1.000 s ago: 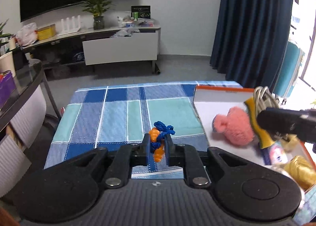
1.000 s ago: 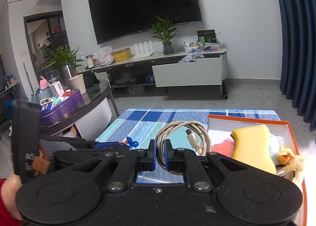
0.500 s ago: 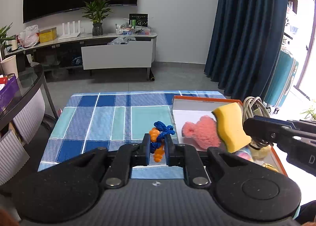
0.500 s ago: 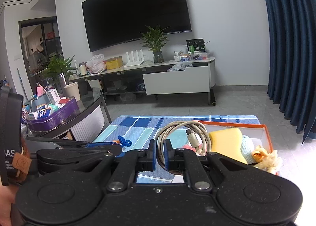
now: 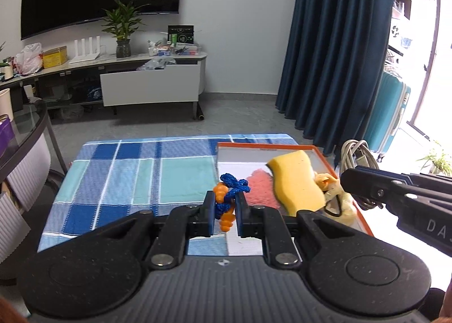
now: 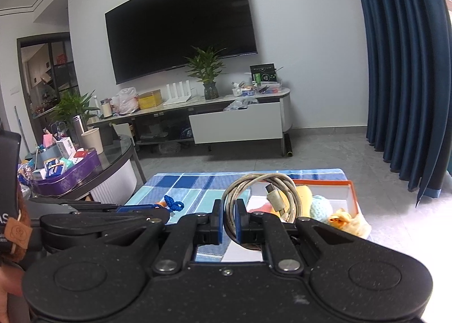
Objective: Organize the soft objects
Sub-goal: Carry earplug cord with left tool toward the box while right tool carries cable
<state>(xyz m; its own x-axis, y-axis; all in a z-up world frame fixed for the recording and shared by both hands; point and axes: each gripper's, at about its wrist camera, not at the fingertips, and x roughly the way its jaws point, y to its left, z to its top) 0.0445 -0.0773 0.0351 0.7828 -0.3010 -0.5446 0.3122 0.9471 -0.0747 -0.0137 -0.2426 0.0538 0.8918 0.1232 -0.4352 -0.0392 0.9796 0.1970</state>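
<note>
1. The checked tablecloth (image 5: 135, 170) lies under everything.
2. On it, my orange-rimmed box (image 5: 322, 153) holds a yellow sponge (image 5: 296, 181) and pink fluff (image 5: 261, 187).
3. My right gripper (image 6: 228, 217) is clamped on a coiled cable (image 6: 260, 181).
4. My left gripper (image 5: 224, 210) pinches a blue-and-orange cord (image 5: 230, 190) beside the box's edge.

Blue-checked tablecloth (image 5: 135, 170) — orange-rimmed box (image 5: 322, 152) — yellow sponge (image 5: 296, 181).
</note>
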